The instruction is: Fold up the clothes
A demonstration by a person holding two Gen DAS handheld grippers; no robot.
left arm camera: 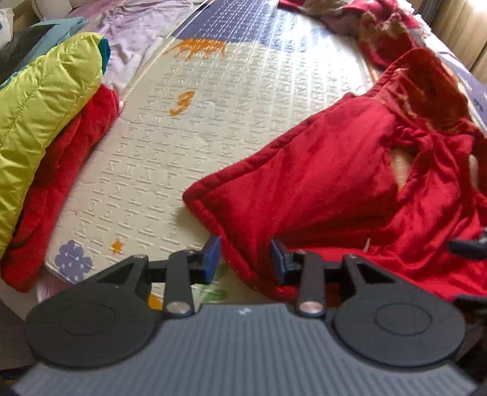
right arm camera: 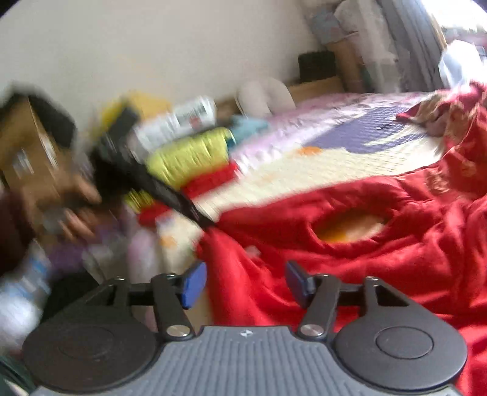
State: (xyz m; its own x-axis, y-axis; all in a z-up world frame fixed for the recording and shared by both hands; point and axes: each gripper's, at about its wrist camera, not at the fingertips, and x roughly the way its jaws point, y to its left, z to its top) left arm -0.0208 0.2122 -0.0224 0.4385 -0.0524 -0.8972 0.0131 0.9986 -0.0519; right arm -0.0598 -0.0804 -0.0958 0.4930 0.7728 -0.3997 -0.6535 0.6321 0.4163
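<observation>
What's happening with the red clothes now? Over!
Left tool open, astride the red garment's edge, no pinch. Right tool open over it. Garment crumpled, unfolded. Mat ahead, folded pile aside.

I can read an orange "3" [left arm camera: 182, 103] on the cream play mat [left arm camera: 213, 128]; the embossed letters around it look like X's, perhaps.

A pale embossed play mat [left arm camera: 219, 128] covers the bed, stamped with rows of raised letters. There's an orange animal figure [left arm camera: 197, 48] printed near its far end, an orange numeral three [left arm camera: 182, 103] closer in, and a purple flower [left arm camera: 72, 262] at the near corner. A lilac sheet [left arm camera: 143, 27] shows beyond the mat's left edge. From the right wrist, heavily blurred, a brown cardboard box [right arm camera: 27, 146] stands against the wall [right arm camera: 152, 45], with what may be a white printed package [right arm camera: 185, 118] beside it.
</observation>
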